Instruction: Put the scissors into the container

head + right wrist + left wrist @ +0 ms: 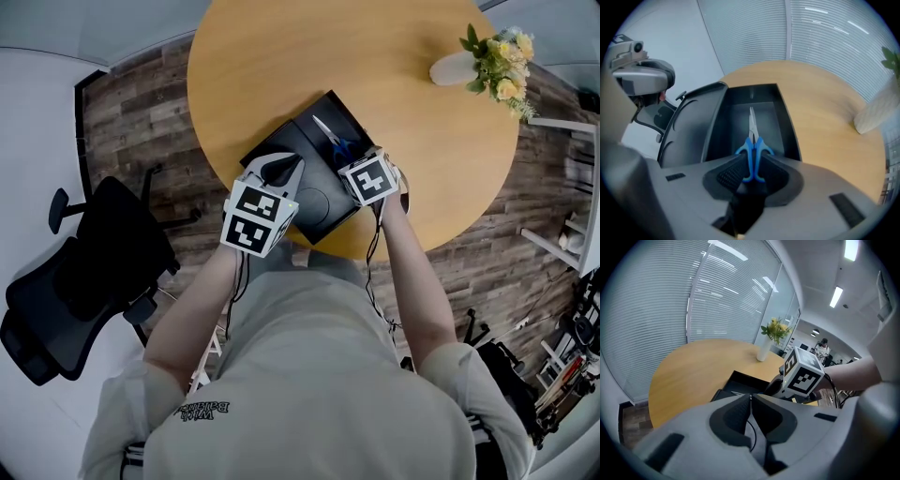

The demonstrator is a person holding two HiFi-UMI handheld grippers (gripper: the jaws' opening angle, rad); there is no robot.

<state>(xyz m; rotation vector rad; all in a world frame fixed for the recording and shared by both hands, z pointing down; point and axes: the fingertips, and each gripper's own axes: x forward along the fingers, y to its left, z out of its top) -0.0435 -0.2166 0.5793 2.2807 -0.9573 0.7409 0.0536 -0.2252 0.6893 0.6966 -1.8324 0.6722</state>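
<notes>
A black container (323, 117) sits open on the round wooden table (394, 84), its lid (314, 202) lying beside it. Blue-handled scissors (335, 142) point into the container. My right gripper (752, 173) is shut on the scissors (752, 150) by the blue handles, and the silver blades reach over the container's floor (764, 117). My left gripper (751, 420) is shut with nothing between its jaws, held above the lid near the table's front edge. In the left gripper view the right gripper's marker cube (802, 372) shows over the container (740, 380).
A white vase of yellow flowers (487, 61) stands at the table's far right. A black office chair (89, 272) stands on the floor to the left. White shelving (572, 197) is at the right edge.
</notes>
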